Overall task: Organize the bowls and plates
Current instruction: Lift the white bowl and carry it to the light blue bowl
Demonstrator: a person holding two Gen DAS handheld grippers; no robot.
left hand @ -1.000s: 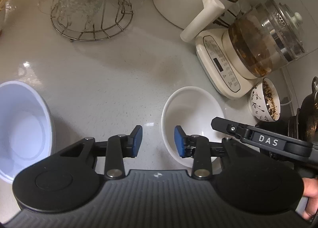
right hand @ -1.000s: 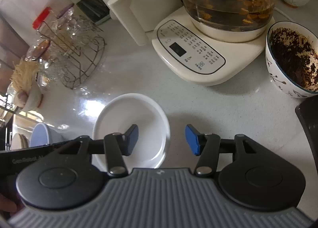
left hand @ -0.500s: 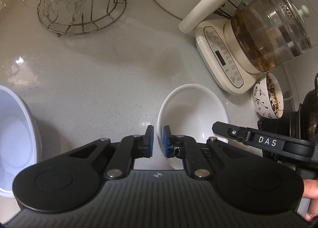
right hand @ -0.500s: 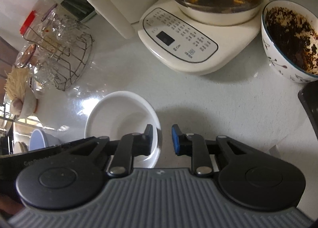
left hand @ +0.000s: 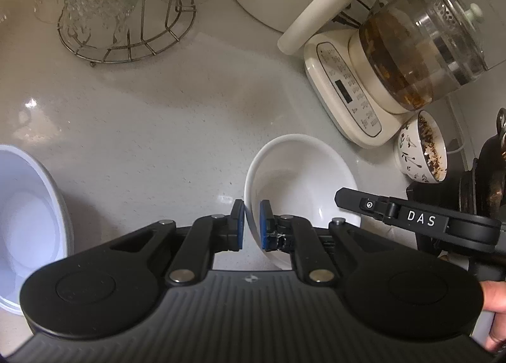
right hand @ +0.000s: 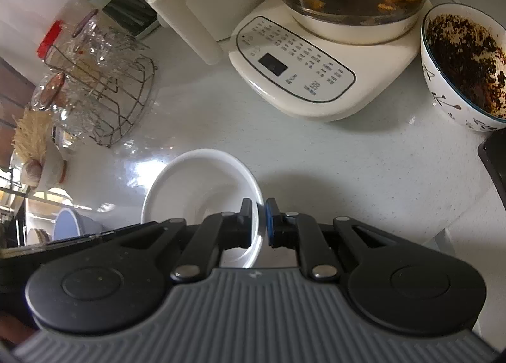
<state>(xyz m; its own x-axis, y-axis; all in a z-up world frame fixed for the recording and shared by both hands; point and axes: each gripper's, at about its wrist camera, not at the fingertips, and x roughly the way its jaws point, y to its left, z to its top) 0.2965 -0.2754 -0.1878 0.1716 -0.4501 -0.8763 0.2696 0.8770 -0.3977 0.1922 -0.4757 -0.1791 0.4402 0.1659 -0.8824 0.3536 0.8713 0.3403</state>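
Left claw (left hand: 252, 224): clamped on the near-left rim of the white bowl (left hand: 300, 179), one blue pad outside the wall, one inside. Right claw (right hand: 259, 224): clamped on the same bowl's (right hand: 196, 186) rim at the opposite side, pads either side of the wall. The right claw's body also shows in the left view at 3 o'clock, lettered "DAS".

Bowl sits on the pale desk (left hand: 142, 129), empty inside.

Left view: second white bowl (left hand: 28, 224) at 9 o'clock on the desk, well apart from the held bowl. Wire rack (left hand: 126, 27) with upturned glasses at 11 o'clock. Kettle (left hand: 420, 56) on its cream base at 2 o'clock. Patterned bowl (left hand: 420, 151) with dark residue at 3 o'clock, just beside the base.

Right view: kettle base (right hand: 300, 75) at 12 o'clock, patterned bowl (right hand: 461, 65) at 2 o'clock, rack (right hand: 104, 94) at 10 o'clock.
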